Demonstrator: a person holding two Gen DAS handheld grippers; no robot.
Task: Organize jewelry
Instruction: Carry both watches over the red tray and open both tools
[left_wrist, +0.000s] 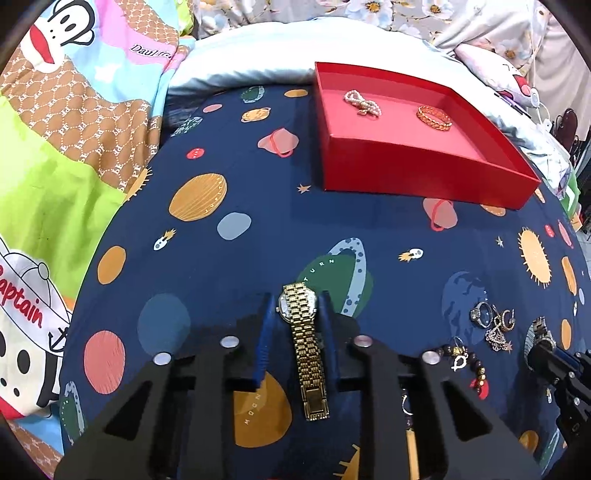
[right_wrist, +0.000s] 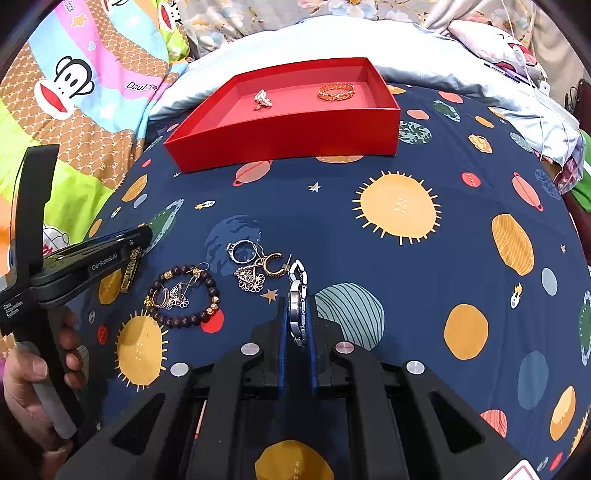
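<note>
The silver watch (right_wrist: 297, 306) stands edge-on between the right gripper's (right_wrist: 297, 317) blue pads, so its dial can't be read. In the left wrist view, a dark finger covers part of the beaded bracelet (left_wrist: 466, 361), and the tangled earrings (left_wrist: 496, 326) are too small to separate.

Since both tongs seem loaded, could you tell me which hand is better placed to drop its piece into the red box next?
Probably left: the left tongs, gripping the gold watch, have the red box just ahead and slightly right. The right tongs, holding the silver watch, have it further off, ahead-left.
</note>
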